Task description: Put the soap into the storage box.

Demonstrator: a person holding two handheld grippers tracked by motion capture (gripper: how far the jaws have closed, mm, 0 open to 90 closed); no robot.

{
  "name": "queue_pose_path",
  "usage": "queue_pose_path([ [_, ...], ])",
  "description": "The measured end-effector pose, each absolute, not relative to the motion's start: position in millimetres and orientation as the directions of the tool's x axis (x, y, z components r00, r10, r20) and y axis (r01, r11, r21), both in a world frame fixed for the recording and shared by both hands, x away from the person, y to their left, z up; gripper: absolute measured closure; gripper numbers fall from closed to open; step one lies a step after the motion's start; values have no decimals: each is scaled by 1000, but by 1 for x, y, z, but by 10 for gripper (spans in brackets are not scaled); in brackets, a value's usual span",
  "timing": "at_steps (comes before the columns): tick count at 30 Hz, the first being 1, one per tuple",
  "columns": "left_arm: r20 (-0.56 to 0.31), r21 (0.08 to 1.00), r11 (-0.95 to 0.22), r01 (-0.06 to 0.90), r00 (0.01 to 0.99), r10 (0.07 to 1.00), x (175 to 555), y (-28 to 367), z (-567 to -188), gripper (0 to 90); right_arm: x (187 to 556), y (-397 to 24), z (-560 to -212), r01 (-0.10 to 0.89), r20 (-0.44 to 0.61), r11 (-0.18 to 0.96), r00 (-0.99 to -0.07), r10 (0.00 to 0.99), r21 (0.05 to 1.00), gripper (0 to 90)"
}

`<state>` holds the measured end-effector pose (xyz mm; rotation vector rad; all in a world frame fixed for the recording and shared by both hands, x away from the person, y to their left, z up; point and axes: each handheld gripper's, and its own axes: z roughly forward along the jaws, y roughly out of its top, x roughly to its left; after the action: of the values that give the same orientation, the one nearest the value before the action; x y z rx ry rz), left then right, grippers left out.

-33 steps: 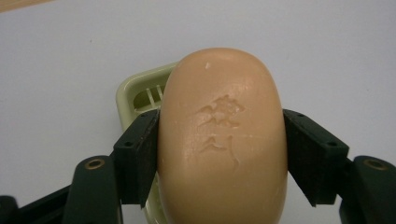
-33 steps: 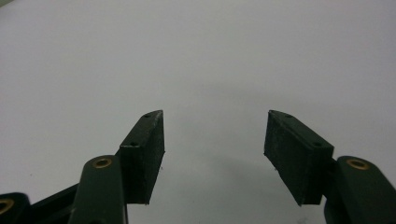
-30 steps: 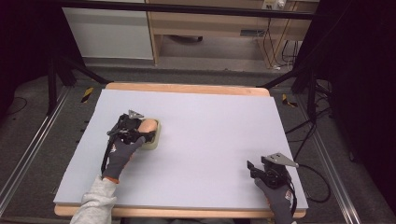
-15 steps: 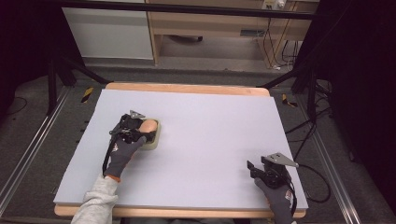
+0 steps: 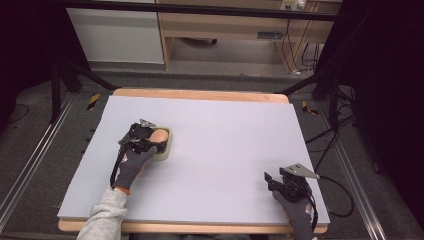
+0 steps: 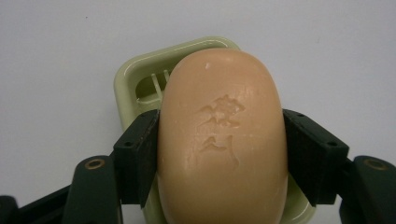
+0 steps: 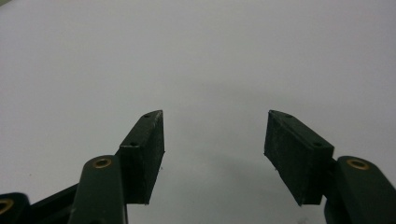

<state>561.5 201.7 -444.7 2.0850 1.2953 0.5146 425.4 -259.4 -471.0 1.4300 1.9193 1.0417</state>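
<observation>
An oval peach-coloured bar of soap (image 6: pixel 222 140) with stamped characters sits between my left gripper's (image 6: pixel 222 154) two black pads, which press on its sides. Under it lies a pale green soap dish (image 6: pixel 140 79) with a slotted floor; whether the soap rests on the dish or hangs just above it I cannot tell. In the high view the left gripper (image 5: pixel 145 140) is at the table's left middle, over the soap dish (image 5: pixel 167 147), with the soap (image 5: pixel 160 135) showing. My right gripper (image 5: pixel 275 182) rests near the front right corner, open; its pads (image 7: pixel 149 149) have nothing between them.
The grey-white mat (image 5: pixel 225 145) covers a wooden table (image 5: pixel 200 94). A gloved hand and a grey sleeve (image 5: pixel 102 220) come in at the front left. Cables (image 5: pixel 345 190) trail off the right edge. Shelving and a black frame stand behind the table.
</observation>
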Motion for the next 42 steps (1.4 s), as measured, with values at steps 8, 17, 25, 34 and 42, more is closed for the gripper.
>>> queue_pose_path([
  [8,7,677,-327,659,438,899,565,200,-449,317,426,-260,-471,548,34,145,-303,952,824,381],
  [17,5,676,-323,662,435,901,566,200,-450,316,425,-259,-471,548,34,145,-303,952,824,380],
  [25,6,677,-324,661,435,901,565,200,-450,315,425,-259,-471,550,38,142,-302,952,823,376],
  [34,14,682,-324,656,430,903,564,200,-451,312,424,-259,-470,555,49,135,-303,952,821,375],
  [42,-19,708,-291,644,429,903,558,207,-442,281,425,-260,-471,548,36,143,-303,952,824,375],
])
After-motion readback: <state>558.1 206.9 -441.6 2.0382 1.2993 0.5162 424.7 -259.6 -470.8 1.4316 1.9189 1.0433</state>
